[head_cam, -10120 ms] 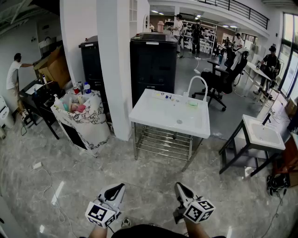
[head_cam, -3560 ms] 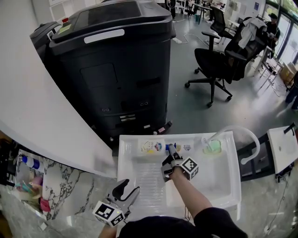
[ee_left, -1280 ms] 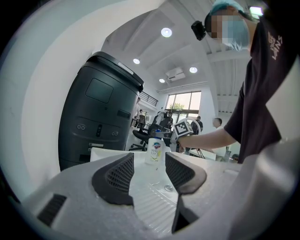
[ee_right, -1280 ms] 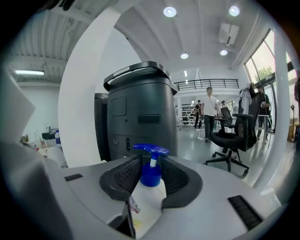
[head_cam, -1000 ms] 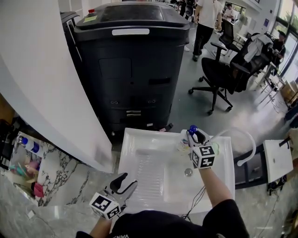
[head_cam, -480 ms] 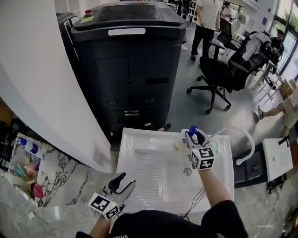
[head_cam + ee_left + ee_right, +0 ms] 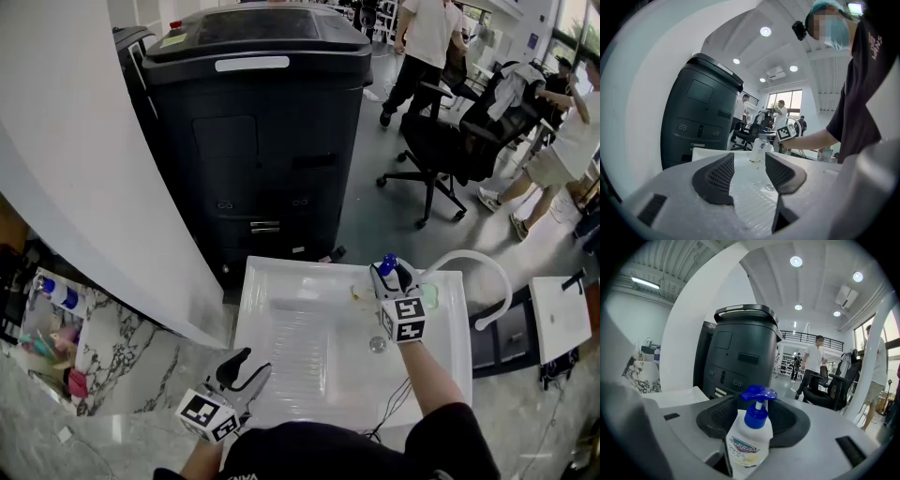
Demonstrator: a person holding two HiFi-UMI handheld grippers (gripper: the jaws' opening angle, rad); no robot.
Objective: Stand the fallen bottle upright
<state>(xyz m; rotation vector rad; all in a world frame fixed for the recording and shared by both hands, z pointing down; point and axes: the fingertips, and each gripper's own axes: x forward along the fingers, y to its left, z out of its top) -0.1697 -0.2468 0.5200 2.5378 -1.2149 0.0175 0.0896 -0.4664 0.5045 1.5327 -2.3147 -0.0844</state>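
Observation:
A white pump bottle with a blue head (image 7: 386,262) stands upright on the back right of the white sink (image 7: 281,281). My right gripper (image 7: 390,272) is around it, level with the pump. In the right gripper view the bottle (image 7: 749,446) sits between the black pads (image 7: 717,420). The jaws are opening and no longer press on it. My left gripper (image 7: 240,367) hangs open and empty over the sink's front left edge. In the left gripper view the left gripper (image 7: 749,171) faces the bottle (image 7: 760,149) across the basin.
A green sponge (image 7: 429,295) lies right of the bottle, and a curved white faucet (image 7: 487,272) arches behind it. The drain (image 7: 377,345) is below my right wrist. A tall black cabinet (image 7: 262,141) stands behind the sink and a white pillar (image 7: 84,141) at left. People walk near office chairs (image 7: 441,150).
A few seconds ago the bottle lay on the sink's back ledge under my right gripper; it now stands upright farther right. Over the last second neither hand has moved.

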